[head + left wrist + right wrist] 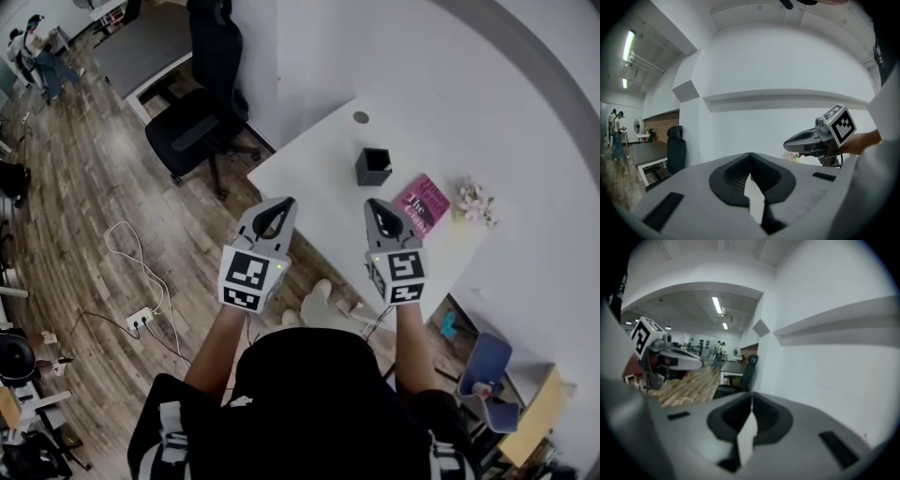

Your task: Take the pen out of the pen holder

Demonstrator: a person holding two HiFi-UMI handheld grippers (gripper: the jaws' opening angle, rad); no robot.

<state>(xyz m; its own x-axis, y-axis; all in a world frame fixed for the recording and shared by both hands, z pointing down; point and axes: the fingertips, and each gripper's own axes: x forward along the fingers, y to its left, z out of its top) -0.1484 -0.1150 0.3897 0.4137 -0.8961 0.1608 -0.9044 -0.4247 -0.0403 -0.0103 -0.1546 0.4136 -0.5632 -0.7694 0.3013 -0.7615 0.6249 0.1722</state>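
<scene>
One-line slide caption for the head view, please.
Head view: left gripper and right gripper, both shut and empty, held short of the black pen holder on the white table.

Black square pen holder (373, 166) stands upright on white table (314, 173).

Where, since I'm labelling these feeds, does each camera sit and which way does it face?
Head view: on the person's head, steeply down at the table and pen holder; forearms, left gripper and right gripper show.
Left gripper view: on the left gripper, along its shut fingers toward a white wall; right gripper shows.
Right gripper view: on the right gripper, past shut fingers toward wall and wooden floor; left gripper shows.
Shared: each gripper view catches the other gripper.
</scene>
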